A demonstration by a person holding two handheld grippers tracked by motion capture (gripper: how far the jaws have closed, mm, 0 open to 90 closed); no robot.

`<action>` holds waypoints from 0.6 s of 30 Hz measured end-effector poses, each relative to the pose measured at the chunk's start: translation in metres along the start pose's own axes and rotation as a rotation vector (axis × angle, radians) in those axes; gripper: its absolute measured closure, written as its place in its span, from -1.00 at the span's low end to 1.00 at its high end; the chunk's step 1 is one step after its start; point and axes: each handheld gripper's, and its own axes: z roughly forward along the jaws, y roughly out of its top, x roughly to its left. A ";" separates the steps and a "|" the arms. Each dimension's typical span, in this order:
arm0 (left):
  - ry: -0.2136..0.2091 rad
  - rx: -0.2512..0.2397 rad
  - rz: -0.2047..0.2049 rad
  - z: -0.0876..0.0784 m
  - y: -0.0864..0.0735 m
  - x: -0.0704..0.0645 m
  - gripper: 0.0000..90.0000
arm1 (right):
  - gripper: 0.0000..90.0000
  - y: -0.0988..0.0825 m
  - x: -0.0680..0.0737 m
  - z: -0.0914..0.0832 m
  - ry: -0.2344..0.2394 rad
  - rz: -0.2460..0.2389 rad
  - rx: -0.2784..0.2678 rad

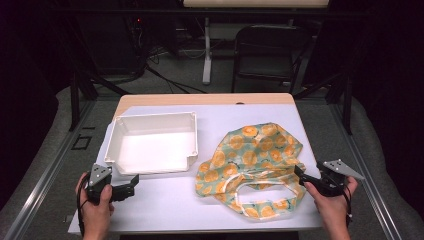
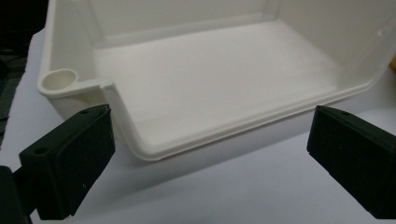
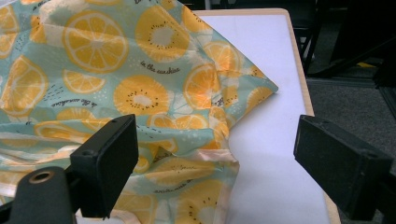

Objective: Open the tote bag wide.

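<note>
The left gripper (image 1: 131, 184) sits with jaws spread, just short of the white plastic tray (image 1: 152, 145). To its right, the citrus-print cloth bag (image 1: 252, 167) lies crumpled on the table (image 1: 170, 205). The right gripper (image 1: 300, 176), jaws wide apart and holding nothing, is at the bag's edge.

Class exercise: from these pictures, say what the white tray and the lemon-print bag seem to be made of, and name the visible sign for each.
White tray: probably moulded plastic, smooth with a slight sheen; rounded corners, a rolled rim and soft light reflections on its floor suggest this.

Lemon-print bag: apparently a thin woven or coated fabric; it lies crumpled in soft folds, with stitched pale edging and a faint gloss. Which exactly is unclear.
</note>
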 end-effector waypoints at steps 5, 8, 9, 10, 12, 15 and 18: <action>-0.027 -0.008 -0.009 0.000 0.003 -0.007 -0.97 | -0.69 0.001 0.001 -0.001 0.002 0.000 -0.005; -0.022 -0.020 0.006 0.000 0.005 -0.014 -0.93 | -0.68 0.002 0.001 -0.003 0.007 -0.003 -0.007; -0.037 -0.032 0.016 0.001 0.009 -0.022 -0.91 | -0.66 0.003 0.001 -0.005 0.019 -0.004 -0.012; -0.047 -0.036 0.024 0.002 0.011 -0.027 -0.91 | -0.64 0.003 0.001 -0.004 0.017 0.003 -0.018; -0.065 -0.045 0.031 0.004 0.016 -0.035 -0.91 | -0.61 0.004 0.001 -0.005 0.027 0.005 -0.017; -0.092 -0.052 0.035 0.009 0.021 -0.043 -0.90 | -0.58 0.006 0.003 -0.004 0.038 0.005 -0.024; -0.106 -0.046 0.041 0.014 0.024 -0.049 -0.89 | -0.56 0.008 0.005 -0.004 0.052 -0.002 -0.028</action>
